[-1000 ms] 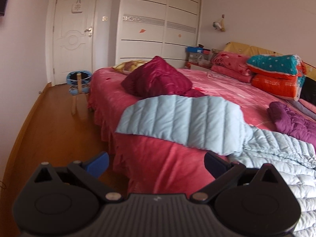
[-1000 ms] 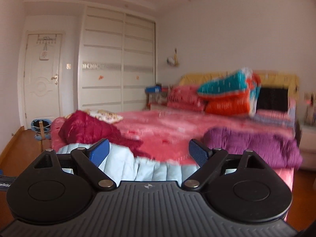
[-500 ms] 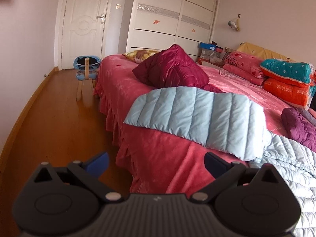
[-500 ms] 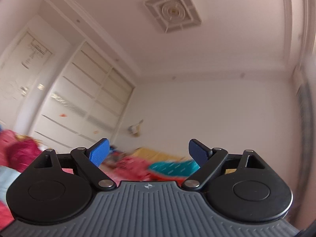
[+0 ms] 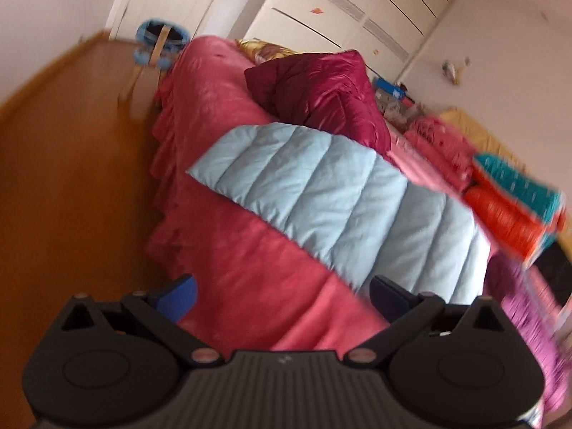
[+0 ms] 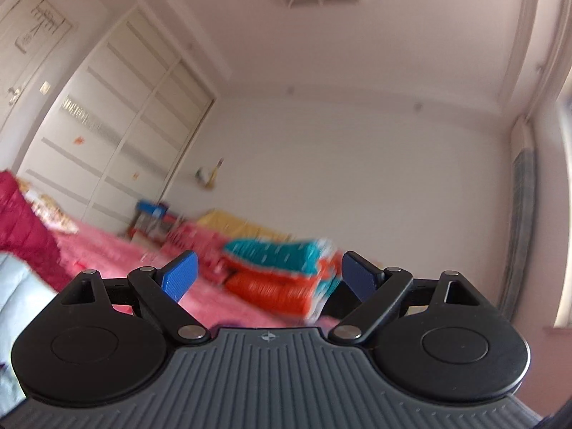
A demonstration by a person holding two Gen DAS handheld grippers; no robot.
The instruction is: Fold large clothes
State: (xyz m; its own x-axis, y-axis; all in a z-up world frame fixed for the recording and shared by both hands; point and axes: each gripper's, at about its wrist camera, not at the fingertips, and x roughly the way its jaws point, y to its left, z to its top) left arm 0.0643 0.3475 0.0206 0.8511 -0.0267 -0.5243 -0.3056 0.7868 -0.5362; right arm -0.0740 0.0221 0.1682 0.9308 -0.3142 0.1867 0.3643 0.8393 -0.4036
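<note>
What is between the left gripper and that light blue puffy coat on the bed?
Nothing visible. The left gripper is open and empty, and only the bare pink bedspread shows between it and the light blue coat. The dark red jacket lies behind the coat.

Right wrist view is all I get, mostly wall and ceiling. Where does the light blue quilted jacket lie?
Observer: The light blue quilted jacket lies spread flat along the red bed cover's near edge.
Operator: Anything holding it?
Observer: No, the left gripper is open and short of it.
Operator: What's behind it?
Observer: A crumpled maroon padded jacket, touching its far edge.
</note>
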